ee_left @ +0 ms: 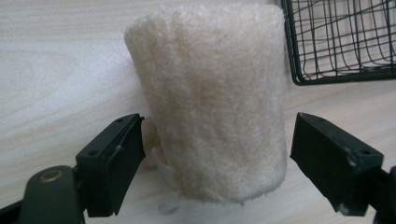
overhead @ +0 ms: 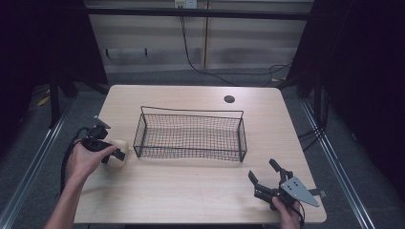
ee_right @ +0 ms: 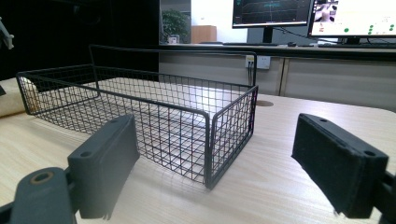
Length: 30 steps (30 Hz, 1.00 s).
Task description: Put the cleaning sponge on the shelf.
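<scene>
Loofah-like cream pad (ee_left: pixel 212 100) lies on the table (overhead: pixel 191 186), just beside the left end of the wire basket (overhead: pixel 190 133). Left gripper (ee_left: pixel 215 158) straddles it, jaws apart, neither visibly touching. Judged step: pre-grasp; next move calls for closing, then lifting over the rim. Basket appears empty. Right gripper (overhead: pixel 266 177) rests spread and idle, near the table's front right corner.

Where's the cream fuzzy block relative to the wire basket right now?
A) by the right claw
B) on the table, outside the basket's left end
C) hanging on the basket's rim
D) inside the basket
B: the fuzzy block sits on the table just off the left end of the wire basket, between the open jaws of the left claw; the basket's mesh floor holds nothing.
</scene>
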Motion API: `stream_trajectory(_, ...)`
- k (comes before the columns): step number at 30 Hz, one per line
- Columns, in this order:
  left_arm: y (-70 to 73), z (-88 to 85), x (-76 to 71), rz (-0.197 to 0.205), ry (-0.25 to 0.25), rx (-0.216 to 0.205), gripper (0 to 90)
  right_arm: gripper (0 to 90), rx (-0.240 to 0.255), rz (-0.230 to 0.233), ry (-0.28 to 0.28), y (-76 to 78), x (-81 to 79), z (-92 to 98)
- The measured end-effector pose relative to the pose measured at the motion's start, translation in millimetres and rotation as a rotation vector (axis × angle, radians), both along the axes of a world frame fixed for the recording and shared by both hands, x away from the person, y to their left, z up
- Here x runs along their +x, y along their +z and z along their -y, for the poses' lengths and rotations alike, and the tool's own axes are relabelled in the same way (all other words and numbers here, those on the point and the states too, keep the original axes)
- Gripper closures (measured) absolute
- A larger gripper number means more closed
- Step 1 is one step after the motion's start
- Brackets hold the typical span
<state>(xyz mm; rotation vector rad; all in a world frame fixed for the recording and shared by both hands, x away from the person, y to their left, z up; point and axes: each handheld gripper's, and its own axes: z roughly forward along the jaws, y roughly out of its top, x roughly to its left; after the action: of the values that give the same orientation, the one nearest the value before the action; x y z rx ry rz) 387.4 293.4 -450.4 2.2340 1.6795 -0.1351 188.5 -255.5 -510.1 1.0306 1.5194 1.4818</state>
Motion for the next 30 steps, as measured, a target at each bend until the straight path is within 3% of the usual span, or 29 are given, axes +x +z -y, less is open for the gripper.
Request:
stream_trajectory(2, -1.4, 0.8, 0.8, -0.006, -0.010, 0.004, 23.4, 13.6, -0.001, 0.001, -0.001, 0.0, 0.2, 0.3)
stream_trajectory(9, -6.6, 5.8, 2.2, -0.022, -0.017, 0.021, 29.2, 13.6, -0.002, 0.000, 0.001, 0.0, 0.2, 0.2)
stream_trajectory(21, -5.0, 2.6, -3.0, -0.026, -0.009, 0.059, 31.0, 13.6, -0.003, -0.001, -0.003, 0.1, -0.1, -0.1)
stream_trajectory(30, -2.1, -5.1, -9.6, -0.014, -0.005, 0.030, 31.1, 13.6, -0.005, -0.001, -0.005, 0.1, -0.2, -0.5)
